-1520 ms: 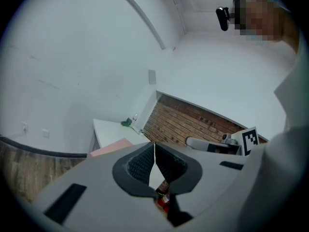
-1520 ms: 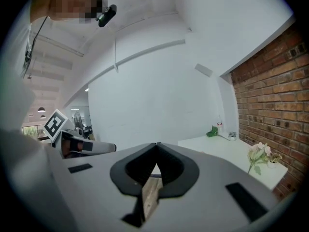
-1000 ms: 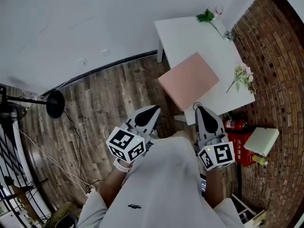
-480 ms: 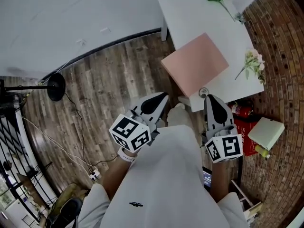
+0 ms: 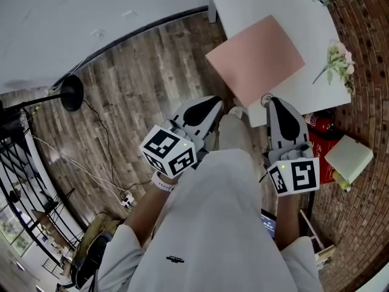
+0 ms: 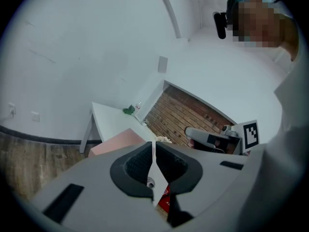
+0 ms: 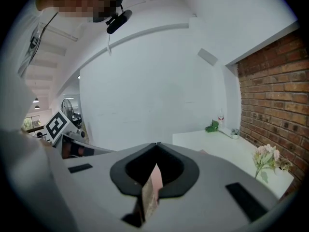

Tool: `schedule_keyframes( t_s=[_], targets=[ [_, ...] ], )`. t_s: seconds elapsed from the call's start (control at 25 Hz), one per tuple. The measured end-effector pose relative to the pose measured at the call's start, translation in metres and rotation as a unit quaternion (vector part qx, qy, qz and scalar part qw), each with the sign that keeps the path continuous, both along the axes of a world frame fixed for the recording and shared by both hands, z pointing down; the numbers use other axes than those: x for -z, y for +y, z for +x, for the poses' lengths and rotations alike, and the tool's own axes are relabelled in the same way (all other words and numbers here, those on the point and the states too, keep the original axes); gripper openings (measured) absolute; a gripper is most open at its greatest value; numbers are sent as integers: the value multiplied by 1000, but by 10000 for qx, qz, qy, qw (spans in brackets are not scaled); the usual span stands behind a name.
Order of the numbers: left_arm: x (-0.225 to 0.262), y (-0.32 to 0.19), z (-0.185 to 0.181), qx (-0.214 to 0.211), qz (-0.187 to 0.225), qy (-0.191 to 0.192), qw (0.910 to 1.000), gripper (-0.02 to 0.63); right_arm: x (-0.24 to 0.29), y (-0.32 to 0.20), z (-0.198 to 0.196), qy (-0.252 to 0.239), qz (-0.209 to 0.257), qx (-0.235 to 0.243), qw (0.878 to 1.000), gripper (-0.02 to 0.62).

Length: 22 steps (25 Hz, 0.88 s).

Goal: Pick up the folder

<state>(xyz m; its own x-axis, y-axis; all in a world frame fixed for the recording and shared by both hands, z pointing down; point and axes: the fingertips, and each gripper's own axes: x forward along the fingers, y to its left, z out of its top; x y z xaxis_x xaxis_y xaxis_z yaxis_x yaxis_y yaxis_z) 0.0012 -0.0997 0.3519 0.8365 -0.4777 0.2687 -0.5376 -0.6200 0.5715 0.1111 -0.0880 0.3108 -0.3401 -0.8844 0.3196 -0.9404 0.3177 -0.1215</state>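
My left gripper (image 5: pixel 214 104): jaws together, nothing held. My right gripper (image 5: pixel 271 102): jaws together, nothing held. Folder (image 5: pixel 255 58): pink, flat on the white table (image 5: pixel 316 90), one corner past its edge, just ahead of both grippers, untouched.

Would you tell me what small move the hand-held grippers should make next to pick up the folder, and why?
Probably open the right hand-held gripper and ease it forward to the near edge of the pink folder. Both it and the left hand-held gripper are shut and short of the folder, which overhangs the edge of the white table.
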Motion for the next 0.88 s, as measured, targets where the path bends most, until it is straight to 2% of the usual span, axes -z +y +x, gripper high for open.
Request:
schedule_keyframes(
  t_s=[0.2,0.36,0.4,0.48,0.52,0.8,0.88],
  targets=[
    [-26,-7,4,79,-328,81,9994,27,-21,-10,4,-70,-191,22,9998,8],
    [-39,-15,5,140,-646,334,9973,29,-37,-20,5,-48,-354,87,9993,8],
    [-41,-18,5,157,-708,398,9966,37,-40,-24,4,-24,-392,113,9992,8],
    [-44,-24,2,169,-851,511,9949,108,-46,-33,1,20,-457,142,9989,8],
    [-47,-28,0,181,-930,555,9940,121,-48,-38,-1,42,-486,147,9987,8],
    [-84,-43,-6,426,-1414,722,9864,166,-67,-59,-4,176,-593,228,9978,8],
    [-95,-44,-4,472,-1511,697,9849,201,-74,-60,-2,178,-647,254,9974,8]
  ],
)
